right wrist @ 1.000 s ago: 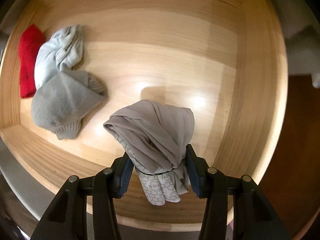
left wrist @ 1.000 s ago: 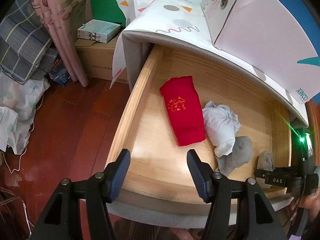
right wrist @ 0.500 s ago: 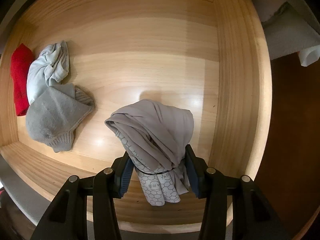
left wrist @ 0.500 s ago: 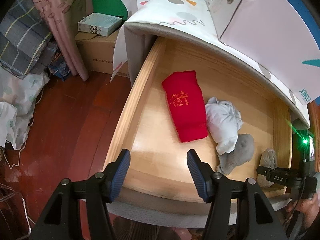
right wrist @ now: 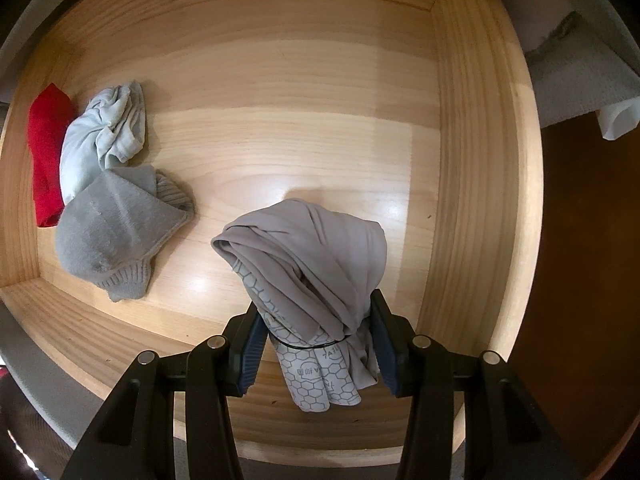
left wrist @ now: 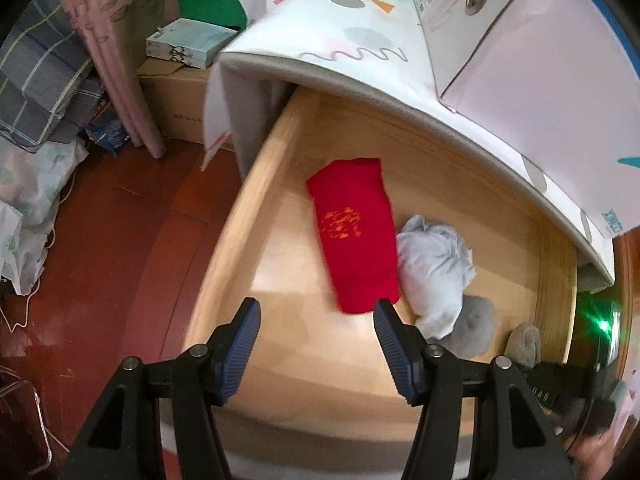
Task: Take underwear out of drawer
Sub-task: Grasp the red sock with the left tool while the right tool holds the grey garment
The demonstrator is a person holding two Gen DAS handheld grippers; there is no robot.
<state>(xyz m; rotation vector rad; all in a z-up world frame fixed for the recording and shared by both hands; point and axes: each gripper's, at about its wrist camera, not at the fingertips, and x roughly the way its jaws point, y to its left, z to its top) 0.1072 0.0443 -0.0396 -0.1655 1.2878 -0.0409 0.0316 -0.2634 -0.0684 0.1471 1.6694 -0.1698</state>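
Bunched taupe underwear (right wrist: pixel 316 264), hex-patterned band, above open wooden drawer (right wrist: pixel 480 160)

This is a lived-in bedroom of a home: an open light-wood drawer (left wrist: pixel 248 216) holds folded clothing, pink patterned curtains (left wrist: pixel 120 40) hang to a dark red wooden floor (left wrist: pixel 112 248), a blue plaid quilt (left wrist: pixel 36 80) is heaped alongside, and a brown cardboard box (left wrist: pixel 172 104) stands behind.

Bare drawer (right wrist: pixel 472 128) floor lies open at middle and right; red cloth (left wrist: pixel 354 236), pale bundle (right wrist: pixel 100 144) and grey sock (right wrist: pixel 116 232) crowd its left.
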